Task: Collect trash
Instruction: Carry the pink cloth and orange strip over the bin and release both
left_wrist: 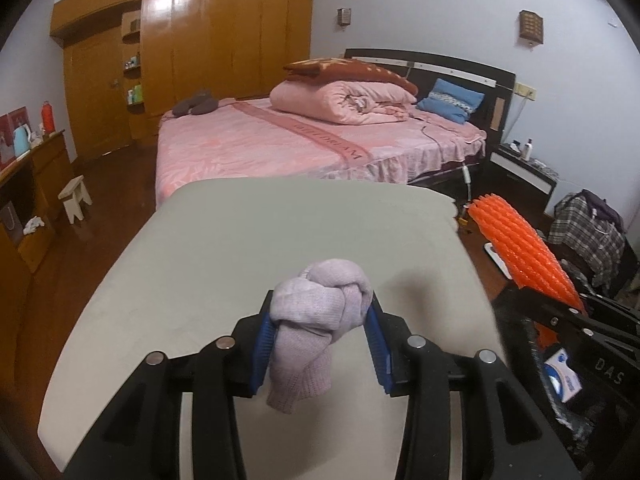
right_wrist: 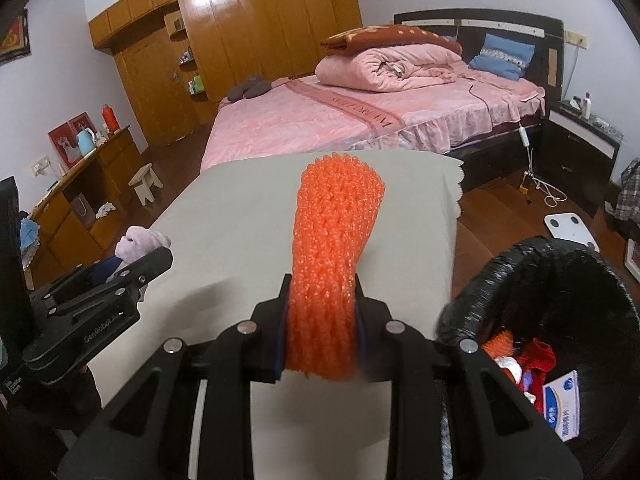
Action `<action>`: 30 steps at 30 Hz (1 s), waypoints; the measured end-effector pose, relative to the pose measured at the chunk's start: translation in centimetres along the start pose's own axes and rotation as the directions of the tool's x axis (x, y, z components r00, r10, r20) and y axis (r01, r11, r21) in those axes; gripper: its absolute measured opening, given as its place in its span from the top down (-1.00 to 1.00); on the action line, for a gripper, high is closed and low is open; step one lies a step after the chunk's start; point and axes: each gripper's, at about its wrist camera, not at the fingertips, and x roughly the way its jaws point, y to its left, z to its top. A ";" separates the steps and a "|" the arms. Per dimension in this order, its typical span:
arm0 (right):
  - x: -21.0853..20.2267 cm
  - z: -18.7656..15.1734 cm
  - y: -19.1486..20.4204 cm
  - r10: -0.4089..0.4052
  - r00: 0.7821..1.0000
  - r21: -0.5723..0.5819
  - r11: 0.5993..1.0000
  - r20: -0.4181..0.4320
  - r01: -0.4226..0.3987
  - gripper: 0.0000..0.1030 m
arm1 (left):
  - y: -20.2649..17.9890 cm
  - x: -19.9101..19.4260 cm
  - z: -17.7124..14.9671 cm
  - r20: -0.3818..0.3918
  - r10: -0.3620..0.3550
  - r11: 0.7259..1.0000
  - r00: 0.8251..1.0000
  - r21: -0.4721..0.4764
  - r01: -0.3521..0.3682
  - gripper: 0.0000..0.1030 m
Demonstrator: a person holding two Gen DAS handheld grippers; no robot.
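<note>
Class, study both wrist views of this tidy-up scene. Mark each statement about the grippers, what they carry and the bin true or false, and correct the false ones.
1. The left gripper grips a knotted lilac knitted sock. True.
2. The right gripper is empty. False: it clamps an orange foam net sleeve.
3. The black-lined trash bin already holds items. True.
4. The grey-covered table has a bottle on it. False: none shows.
5. The bin is left of the table. False: right.

Pink bed (left_wrist: 280,148), wood wardrobe (left_wrist: 224,40).
</note>
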 end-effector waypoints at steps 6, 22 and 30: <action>-2.4 -0.5 -0.6 -0.016 1.000 0.000 1.000 0.021 0.016 0.51 | -2.1 -2.0 -0.4 0.017 -0.041 0.999 0.999 0.032 0.040 0.18; -7.9 -1.7 -2.7 -0.060 0.995 0.032 0.998 0.083 0.058 0.51 | -6.1 -6.1 0.3 0.089 -0.115 0.991 0.989 0.078 0.108 0.17; -10.0 -2.5 -3.9 -0.095 0.990 0.059 0.994 0.104 0.089 0.51 | -8.2 -7.2 0.8 0.109 -0.154 0.984 0.982 0.106 0.143 0.17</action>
